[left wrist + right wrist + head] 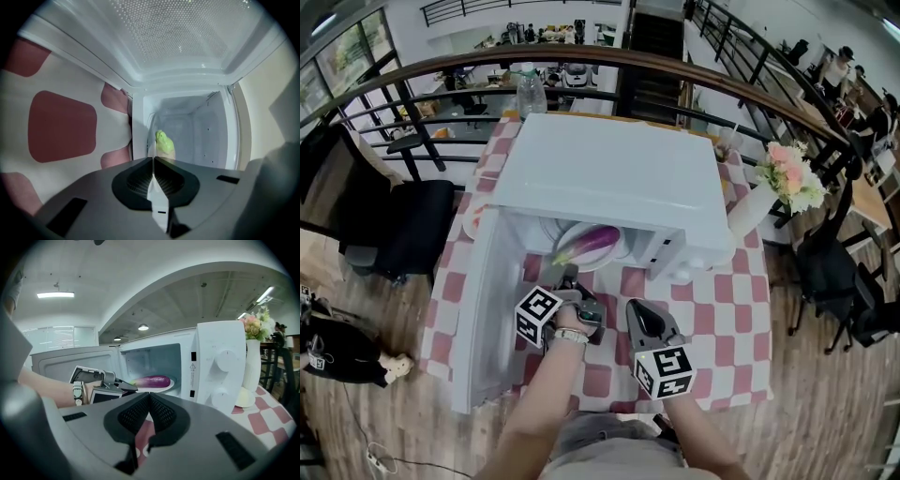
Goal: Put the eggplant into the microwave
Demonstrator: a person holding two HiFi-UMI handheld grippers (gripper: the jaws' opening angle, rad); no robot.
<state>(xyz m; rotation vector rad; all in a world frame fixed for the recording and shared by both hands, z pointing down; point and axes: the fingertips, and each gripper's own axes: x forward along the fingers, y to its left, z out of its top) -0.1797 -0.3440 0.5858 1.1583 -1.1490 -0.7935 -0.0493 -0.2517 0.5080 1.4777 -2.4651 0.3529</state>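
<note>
A purple eggplant [592, 244] with a green stem lies on a white plate [617, 259] inside the white microwave [609, 169], whose door [483, 319] hangs open at the left. My left gripper [569, 277] is shut and empty, just in front of the opening and level with the stem end. In the left gripper view its jaws [153, 161] meet below the green stem [162, 140]. To its right my right gripper [636, 307] hovers over the tablecloth, shut with nothing in it. In the right gripper view, the eggplant [152, 380] and the left gripper [129, 388] appear beyond the right gripper [149, 397].
The microwave stands on a red-and-white checked tablecloth [712, 319]. A white vase of flowers [787, 178] is to its right, and a water bottle [531, 89] stands behind it. Black chairs [403, 225] flank the table. A white saucer [243, 397] lies beside the control panel [220, 362].
</note>
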